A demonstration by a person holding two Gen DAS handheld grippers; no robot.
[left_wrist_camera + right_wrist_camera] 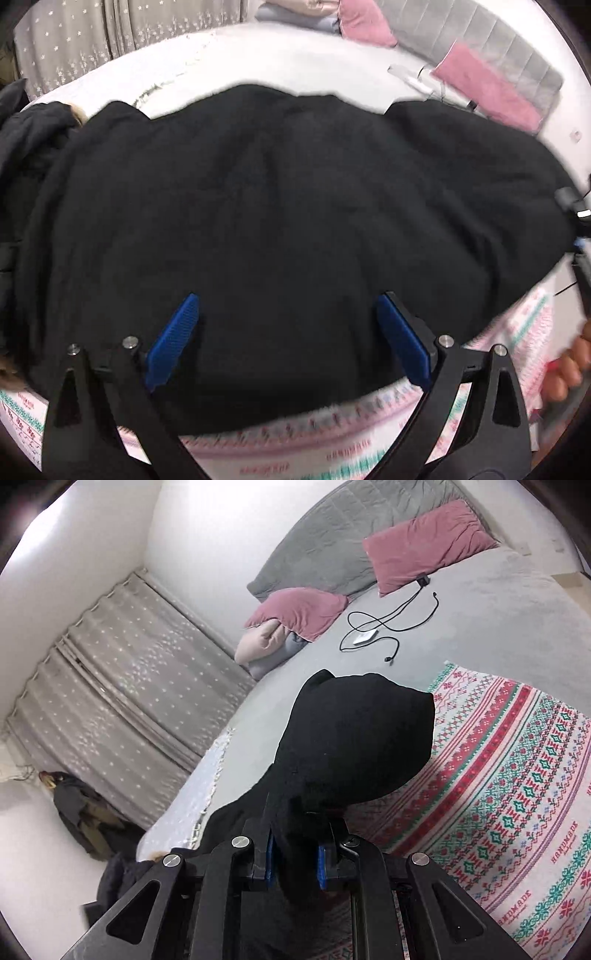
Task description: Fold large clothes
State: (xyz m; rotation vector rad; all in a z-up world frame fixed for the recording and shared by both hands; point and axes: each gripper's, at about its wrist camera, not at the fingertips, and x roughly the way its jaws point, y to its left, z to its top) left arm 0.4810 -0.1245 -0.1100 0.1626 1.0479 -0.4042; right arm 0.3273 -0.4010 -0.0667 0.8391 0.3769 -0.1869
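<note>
A large black garment (pixel 280 192) lies spread wide over a patterned blanket (pixel 332 432) on the bed. My left gripper (pixel 288 301) hovers over its near edge, open, blue pads (pixel 173 339) far apart and nothing pinched between them. In the right wrist view a bunched fold of the black garment (pixel 354 738) rises in front of the camera. My right gripper (pixel 295 853) is shut on that fold, the cloth squeezed between its blue pads (pixel 322 864). A person's hand (pixel 565 369) shows at the lower right edge of the left wrist view.
The patterned blanket (pixel 517 794) covers the near part of a grey bed (pixel 498 620). Two pink pillows (pixel 424 542) lean on a grey headboard (pixel 332 535). A black cable with a white charger (pixel 364 637) lies on the sheet. Starred curtains (pixel 129 701) hang left; a dark coat (pixel 81 812) lies on the floor.
</note>
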